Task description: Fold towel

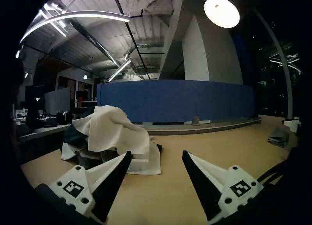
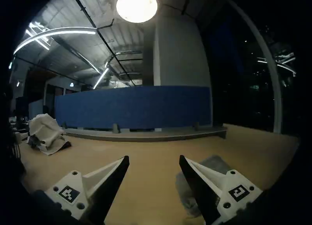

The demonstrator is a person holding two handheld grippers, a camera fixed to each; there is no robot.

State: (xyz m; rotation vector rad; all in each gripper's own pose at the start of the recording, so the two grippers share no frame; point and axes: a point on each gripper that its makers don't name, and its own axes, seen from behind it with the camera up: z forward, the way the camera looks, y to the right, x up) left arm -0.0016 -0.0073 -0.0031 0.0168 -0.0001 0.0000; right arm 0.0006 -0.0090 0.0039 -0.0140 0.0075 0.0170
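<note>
Left gripper [image 1: 156, 153]: jaws apart, nothing between them, low over the wooden table [image 1: 218, 147]. Right gripper [image 2: 154, 157]: same, jaws apart and empty.

Targets:
- White towel [image 1: 113, 133] lies crumpled on top of a pile of darker cloths [image 1: 76, 137], ahead and left of the left gripper, near its left finger. From the right gripper it sits well off to the left.
- Grey cloth [image 2: 195, 186] lies flat on the table just beyond the right gripper, partly hidden behind its right-hand finger. Can't tell if it's a finished fold.
- Blue divider [image 1: 175, 100] runs along the back of the table.

My read: no fold started, the step in hand is picking a towel.

How I'd do it:
- Take the white towel only. Pinch a single layer at the hem draped on the table side, not the bunched crown, or the dark cloths underneath likely come along.
- Bring the right gripper over for a second corner of the same edge.
- Lift clear of the pile, then spread flat on the bare wood between pile and grey cloth.
- Risk: the corners are buried in the folds and hard to tell apart from here.
</note>
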